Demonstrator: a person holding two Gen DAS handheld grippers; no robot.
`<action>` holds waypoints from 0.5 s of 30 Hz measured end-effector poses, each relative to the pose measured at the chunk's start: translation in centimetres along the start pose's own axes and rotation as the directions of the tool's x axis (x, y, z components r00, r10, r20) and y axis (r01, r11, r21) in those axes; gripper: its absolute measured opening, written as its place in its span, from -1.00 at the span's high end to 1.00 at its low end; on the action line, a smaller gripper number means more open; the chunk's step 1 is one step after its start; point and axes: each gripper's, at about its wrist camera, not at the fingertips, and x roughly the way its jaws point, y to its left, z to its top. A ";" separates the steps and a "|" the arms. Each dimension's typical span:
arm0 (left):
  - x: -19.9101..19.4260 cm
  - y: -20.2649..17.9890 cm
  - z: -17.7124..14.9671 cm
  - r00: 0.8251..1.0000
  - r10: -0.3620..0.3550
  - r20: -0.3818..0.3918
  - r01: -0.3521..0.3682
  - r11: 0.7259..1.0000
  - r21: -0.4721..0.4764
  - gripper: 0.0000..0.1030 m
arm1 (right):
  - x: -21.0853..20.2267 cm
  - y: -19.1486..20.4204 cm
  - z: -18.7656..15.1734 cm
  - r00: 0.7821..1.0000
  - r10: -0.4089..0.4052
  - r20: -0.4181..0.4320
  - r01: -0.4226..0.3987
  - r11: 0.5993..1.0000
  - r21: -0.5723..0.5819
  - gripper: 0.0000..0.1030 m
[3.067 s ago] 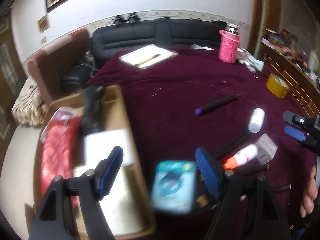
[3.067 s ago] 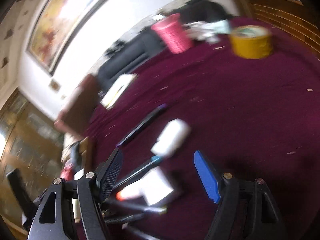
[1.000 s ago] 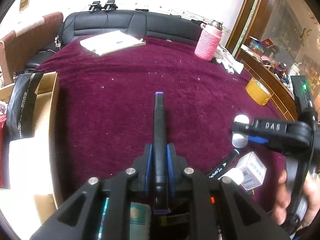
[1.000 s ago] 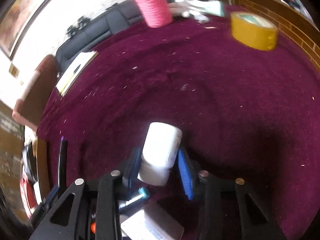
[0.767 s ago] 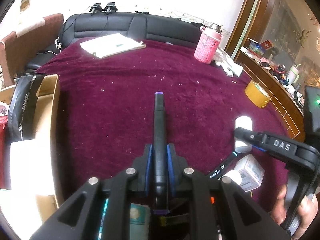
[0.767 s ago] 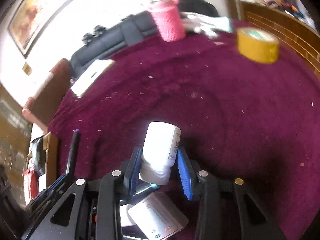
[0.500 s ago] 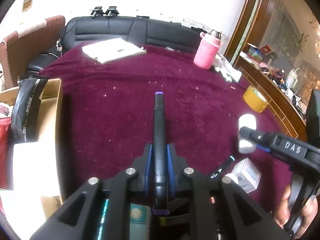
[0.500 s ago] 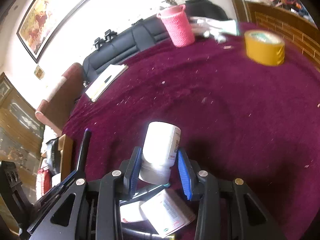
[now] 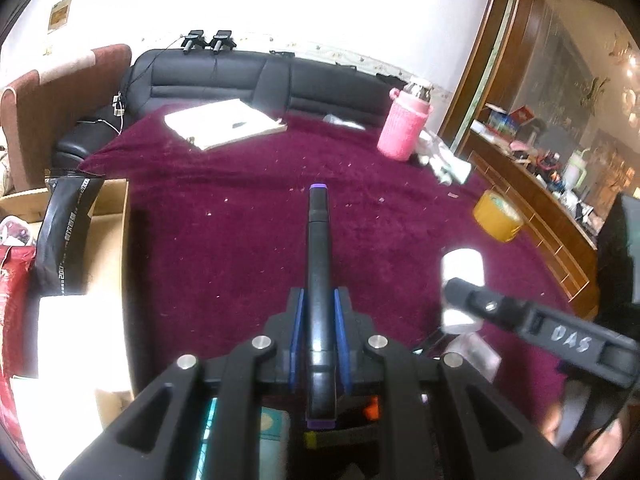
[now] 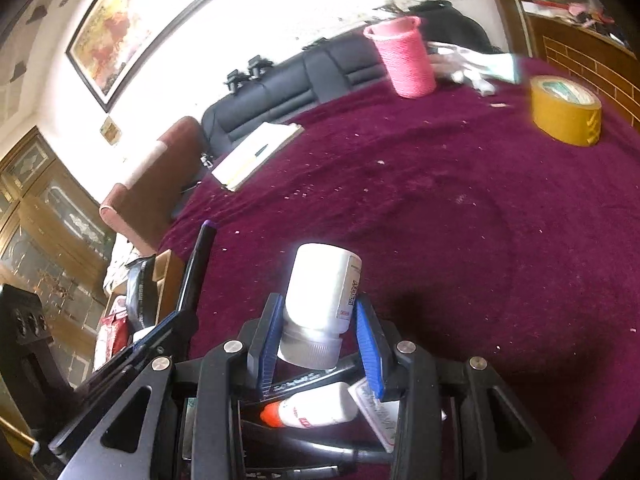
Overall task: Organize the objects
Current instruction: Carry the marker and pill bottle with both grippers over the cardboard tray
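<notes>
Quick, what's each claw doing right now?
Left claw: closed on the black marker with purple ends.
Right claw: closed on the white plastic bottle.

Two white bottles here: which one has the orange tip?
The small bottle lying on its side below the right tool. The bigger white bottle clamped in that tool shows no orange.

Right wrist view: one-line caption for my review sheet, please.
Right claw grips a white bottle above the maroon tablecloth; markers and a glue bottle lie below.
</notes>
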 end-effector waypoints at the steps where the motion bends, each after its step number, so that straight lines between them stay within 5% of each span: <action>1: -0.4 0.0 0.0 1.000 -0.004 0.009 0.004 1.000 -0.006 0.73 | -0.2 0.2 0.0 1.000 0.000 0.011 0.000 1.000 -0.006 0.23; 15: -12.0 2.6 -1.2 0.990 0.020 0.138 -0.010 0.997 -0.076 0.72 | -2.5 5.8 -1.6 0.993 0.112 0.025 -0.109 0.987 -0.115 0.23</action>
